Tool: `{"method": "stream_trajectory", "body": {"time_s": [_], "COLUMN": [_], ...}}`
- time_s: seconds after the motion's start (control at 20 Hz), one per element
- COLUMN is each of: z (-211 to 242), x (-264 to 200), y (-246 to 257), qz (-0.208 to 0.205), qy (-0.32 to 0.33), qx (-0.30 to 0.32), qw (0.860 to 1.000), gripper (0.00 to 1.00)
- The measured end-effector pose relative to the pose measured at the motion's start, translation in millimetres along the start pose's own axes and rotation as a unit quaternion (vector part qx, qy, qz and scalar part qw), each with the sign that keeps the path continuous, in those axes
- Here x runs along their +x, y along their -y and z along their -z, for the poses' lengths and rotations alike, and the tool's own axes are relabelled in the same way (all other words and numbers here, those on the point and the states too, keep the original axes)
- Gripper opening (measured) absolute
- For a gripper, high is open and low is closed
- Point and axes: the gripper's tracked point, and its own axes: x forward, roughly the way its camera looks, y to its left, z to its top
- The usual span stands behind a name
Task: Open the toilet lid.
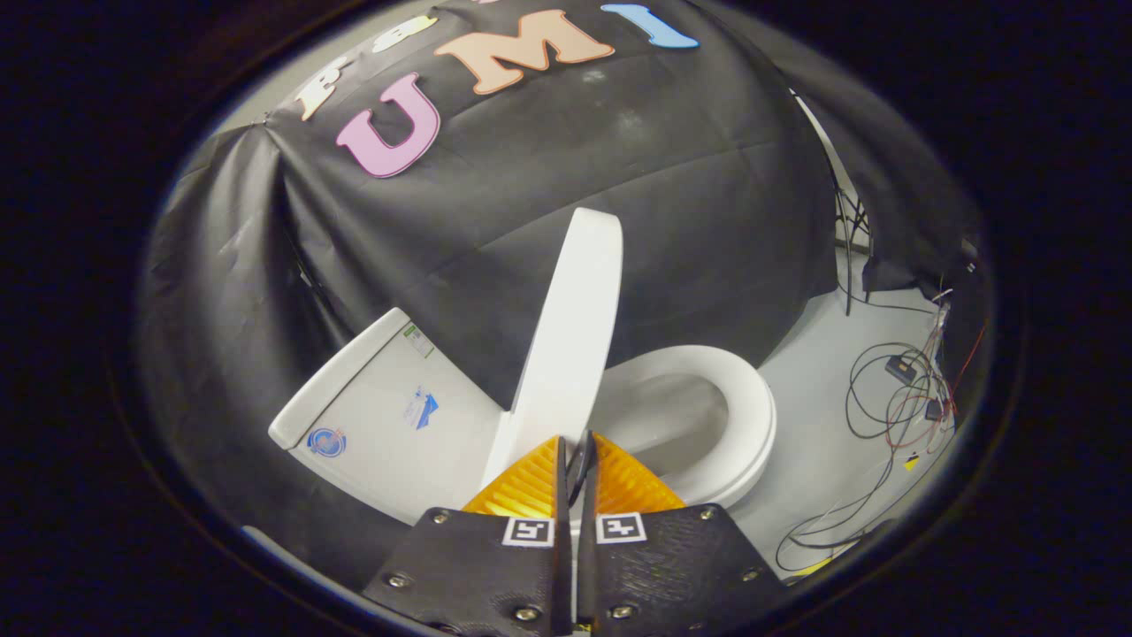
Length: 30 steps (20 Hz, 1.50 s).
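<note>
A white toilet stands against the black cloth wall. Its lid (573, 327) is raised and stands nearly upright, seen almost edge-on, between the tank (371, 425) and the seat ring (747, 416). The seat lies flat on the bowl. My gripper (575, 453) sits just in front of the lid's lower end, near the hinge. Its fingers are pressed together with only a thin dark slit between them, and nothing shows held there. The lid's base is hidden behind the fingers.
Grey floor spreads beyond the seat. A tangle of cables (889, 398) with small boxes lies on it, running toward the cloth's edge. The black cloth wall (690, 203) hangs close behind the toilet.
</note>
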Motion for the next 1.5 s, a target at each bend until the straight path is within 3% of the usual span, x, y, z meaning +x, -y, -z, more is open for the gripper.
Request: {"method": "stream_trajectory", "body": {"time_s": [0.65, 1.5], "z": [-5.6, -6.2], "x": [-0.8, -2.9], "y": [-41.8, -120.7], "qz": [-0.007, -0.036], "qy": [0.022, 0.06], "qx": [-0.04, -0.152], "qw": [0.999, 0.986], "gripper": [0.03, 0.04]}}
